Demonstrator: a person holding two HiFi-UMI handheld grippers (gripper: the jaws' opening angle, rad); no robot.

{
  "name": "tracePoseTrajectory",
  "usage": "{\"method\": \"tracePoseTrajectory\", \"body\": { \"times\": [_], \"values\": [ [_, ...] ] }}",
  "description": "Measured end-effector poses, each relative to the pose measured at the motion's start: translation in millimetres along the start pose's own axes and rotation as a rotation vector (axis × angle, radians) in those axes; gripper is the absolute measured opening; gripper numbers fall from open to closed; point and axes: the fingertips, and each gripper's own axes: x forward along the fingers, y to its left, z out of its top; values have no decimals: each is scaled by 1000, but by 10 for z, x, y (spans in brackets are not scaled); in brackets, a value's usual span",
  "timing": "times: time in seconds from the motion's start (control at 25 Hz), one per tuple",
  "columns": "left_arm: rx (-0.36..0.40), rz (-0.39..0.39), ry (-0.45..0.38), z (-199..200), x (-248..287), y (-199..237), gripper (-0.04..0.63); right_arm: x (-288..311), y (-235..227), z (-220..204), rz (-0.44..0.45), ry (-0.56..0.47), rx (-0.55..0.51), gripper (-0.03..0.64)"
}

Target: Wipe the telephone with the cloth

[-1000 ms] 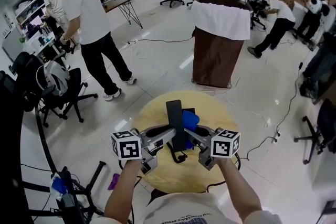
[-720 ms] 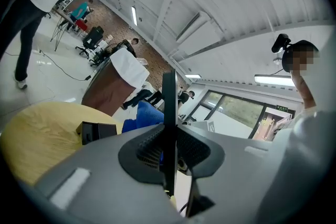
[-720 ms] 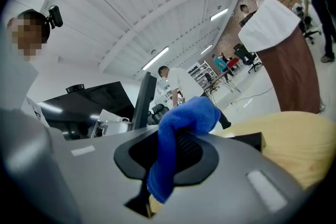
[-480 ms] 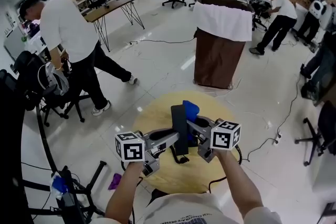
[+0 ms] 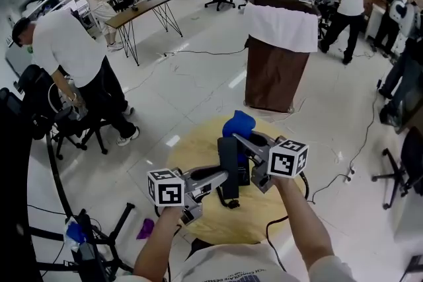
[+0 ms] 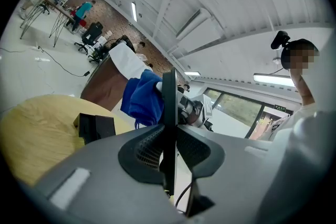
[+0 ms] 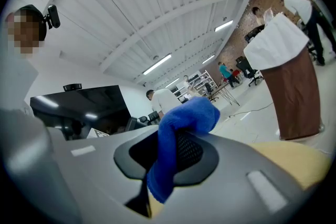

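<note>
since a second before, the right gripper (image 5: 246, 141) had carried the blue cloth (image 5: 238, 123) from beside the middle of the handset (image 5: 229, 165) up to its far end, and the cloth now bunched above and just right of that tip. the left gripper (image 5: 221, 176) had hardly shifted.

its jaws were pressed onto the black handset from both sides, kept part-way apart only by the handset's thickness. the handset was raised over the round wooden table (image 5: 198, 221), with its cord trailing below. its long axis ran away from the person, and from the left gripper view it showed edge-on as a thin upright bar. the phone base (image 6: 97, 127) sat on the table to the left of it in that view.

the right jaws were clamped on a fold of the cloth, which spilled out past the tips.

the cloth hand was clearly the nearer one, so the next stroke probably needed to run back down that long axis toward the person.
</note>
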Motion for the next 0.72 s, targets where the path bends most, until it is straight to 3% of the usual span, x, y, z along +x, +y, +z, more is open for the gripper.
{"method": "tracePoseTrajectory", "body": {
  "times": [0.4,0.72],
  "values": [
    [-13,-5,10,-69,10,18,63,47,-31,136,-23,-30,-11,61],
    [-39,5,-10,-91,-21,135,64,-98,-203,-94,-120,-3,-87,61]
  ]
}}
